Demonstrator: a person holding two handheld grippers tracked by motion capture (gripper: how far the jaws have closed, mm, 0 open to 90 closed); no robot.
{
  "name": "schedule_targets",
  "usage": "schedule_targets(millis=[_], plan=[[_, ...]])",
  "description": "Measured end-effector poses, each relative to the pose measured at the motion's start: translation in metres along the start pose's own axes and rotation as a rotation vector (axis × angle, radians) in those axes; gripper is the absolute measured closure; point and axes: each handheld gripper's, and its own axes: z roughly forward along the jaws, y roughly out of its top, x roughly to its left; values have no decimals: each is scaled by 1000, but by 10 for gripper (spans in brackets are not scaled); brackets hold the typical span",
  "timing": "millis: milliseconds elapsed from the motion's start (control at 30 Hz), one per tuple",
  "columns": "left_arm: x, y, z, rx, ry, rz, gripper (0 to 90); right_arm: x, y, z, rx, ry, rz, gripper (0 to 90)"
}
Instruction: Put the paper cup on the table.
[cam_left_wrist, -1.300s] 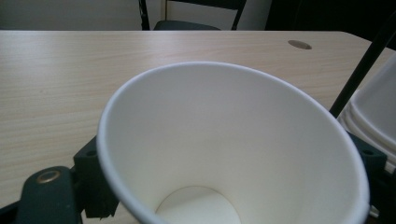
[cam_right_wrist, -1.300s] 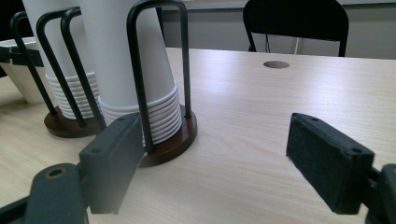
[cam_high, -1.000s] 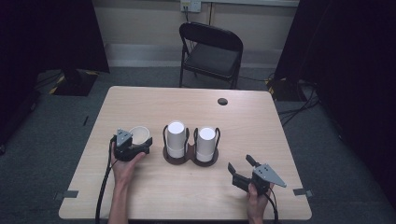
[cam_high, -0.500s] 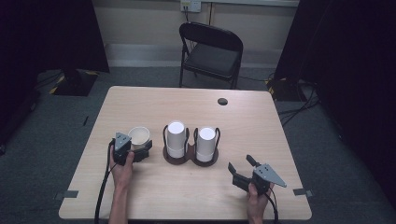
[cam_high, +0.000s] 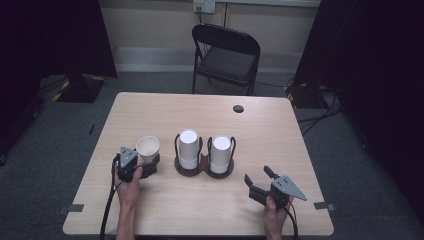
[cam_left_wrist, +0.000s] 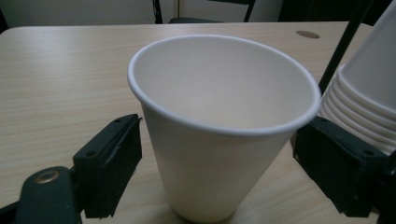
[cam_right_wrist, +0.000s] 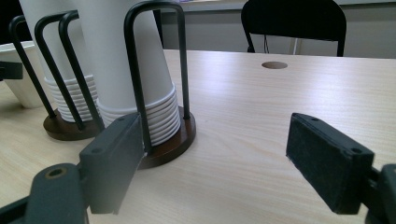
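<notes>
Since a second ago, left tool (cam_left_wrist: 215, 186) lowered the upright cup (cam_left_wrist: 219, 130) onto the surface (cam_high: 200, 205); jaws spread, cup between.

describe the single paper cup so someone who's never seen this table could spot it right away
On the wooden table, find the dark holder with two upside-down cup stacks. Just to its left, between the left gripper's jaws, stands the paper cup. It alone sits mouth-up, outside the holder.
</notes>
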Motion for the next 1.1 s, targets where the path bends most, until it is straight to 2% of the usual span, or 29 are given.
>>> schedule_targets(millis=[133,300,333,367,433,567,667,767,933,1033,1100], plan=[[-3,-1,-10,-15,0,20,156,0,0,0,3,2,1,180],[-9,-2,-19,-29,-2,18,156,0,0,1,8,4,-3,180],[-10,-1,-21,-24,2,32,156,0,0,1,8,4,-3,180],[-14,-1,-22,-38,2,19,158,0,0,1,8,4,-3,180],[-20,0,-28,-57,-18,37,170,0,0,1,6,3,-4,180],[-34,-1,-36,-63,-8,54,160,0,0,0,4,2,0,180],[-39,-1,-43,-81,-27,40,158,0,0,0,2,4,0,180],[-46,0,-51,-94,-28,47,156,0,0,0,0,2,-1,180],[-54,-1,-57,-102,-52,42,157,0,0,0,-2,5,1,180],[-60,-5,-59,-112,-101,19,158,0,0,0,-2,4,1,180],[-67,-9,-60,-104,-90,42,158,0,0,0,-3,3,0,180]])
